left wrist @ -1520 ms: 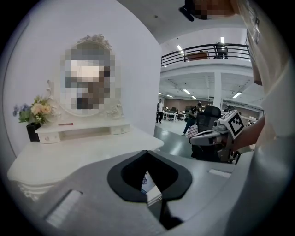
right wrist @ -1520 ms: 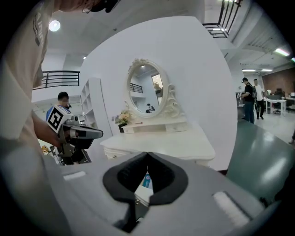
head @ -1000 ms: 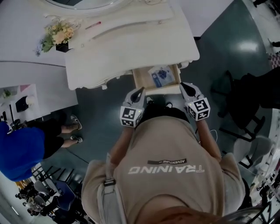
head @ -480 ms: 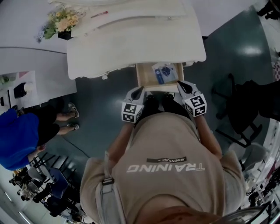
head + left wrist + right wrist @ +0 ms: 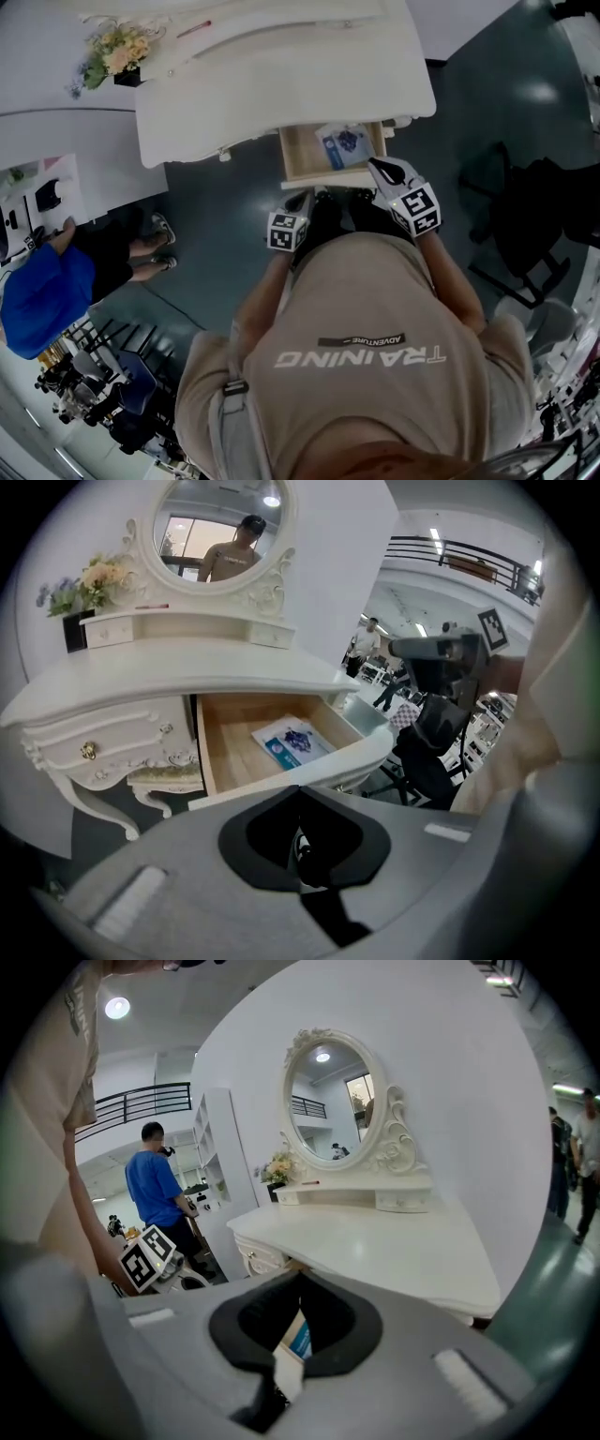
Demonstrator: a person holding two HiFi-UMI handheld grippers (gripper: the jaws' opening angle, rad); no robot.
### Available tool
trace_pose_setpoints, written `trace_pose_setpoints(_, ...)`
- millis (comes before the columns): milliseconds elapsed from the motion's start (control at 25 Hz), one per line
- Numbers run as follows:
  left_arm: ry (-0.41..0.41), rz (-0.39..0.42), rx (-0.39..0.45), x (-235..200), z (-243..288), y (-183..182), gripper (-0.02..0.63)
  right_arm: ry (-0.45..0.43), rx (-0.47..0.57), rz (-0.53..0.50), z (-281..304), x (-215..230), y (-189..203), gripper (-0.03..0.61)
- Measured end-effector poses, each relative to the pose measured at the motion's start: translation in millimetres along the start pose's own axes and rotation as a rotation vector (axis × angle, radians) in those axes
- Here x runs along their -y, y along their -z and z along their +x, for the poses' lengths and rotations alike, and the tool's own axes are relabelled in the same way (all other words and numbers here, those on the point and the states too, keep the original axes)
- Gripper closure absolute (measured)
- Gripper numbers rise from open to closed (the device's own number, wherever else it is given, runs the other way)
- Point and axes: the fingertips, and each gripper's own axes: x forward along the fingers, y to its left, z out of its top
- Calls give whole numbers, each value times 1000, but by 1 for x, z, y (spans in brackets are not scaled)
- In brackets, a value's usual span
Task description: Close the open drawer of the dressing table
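Note:
The white dressing table (image 5: pixel 281 75) has its wooden drawer (image 5: pixel 302 150) pulled out, with a blue-and-white packet (image 5: pixel 339 145) lying inside. In the left gripper view the drawer (image 5: pixel 225 747) and packet (image 5: pixel 292 741) lie just ahead. My left gripper (image 5: pixel 302 201) is shut and empty, a little short of the drawer front's left end. Also shut, my right gripper (image 5: pixel 373 163) has its tip at the right end of the drawer front; I cannot tell whether it touches. Both the left gripper (image 5: pixel 300 794) and the right gripper (image 5: pixel 300 1277) show their jaws closed together.
A vase of flowers (image 5: pixel 114 54) stands on the table's back left, under the oval mirror (image 5: pixel 220 527). A person in blue (image 5: pixel 42 295) stands at the left by a white cabinet (image 5: pixel 66 141). A black chair (image 5: pixel 525 225) is at the right.
My right gripper has moved forward to the drawer front's right end. The left gripper has dropped back a little from the front. The drawer stays open.

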Motion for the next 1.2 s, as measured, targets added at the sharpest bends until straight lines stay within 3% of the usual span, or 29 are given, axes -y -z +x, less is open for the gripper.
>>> trace_pose_setpoints(400, -6, -119, -123, -7, 34, 45, 614, -5, -34, 35, -13, 15, 21, 574)
trace_pose_setpoints(680, 1, -175, -149, -16, 40, 43, 614, -9, -69, 29, -17, 13, 29, 574)
trace_pose_setpoints(1200, -1, -188, -171, -29, 46, 28, 614, -15, -77, 1, -12, 19, 17, 574)
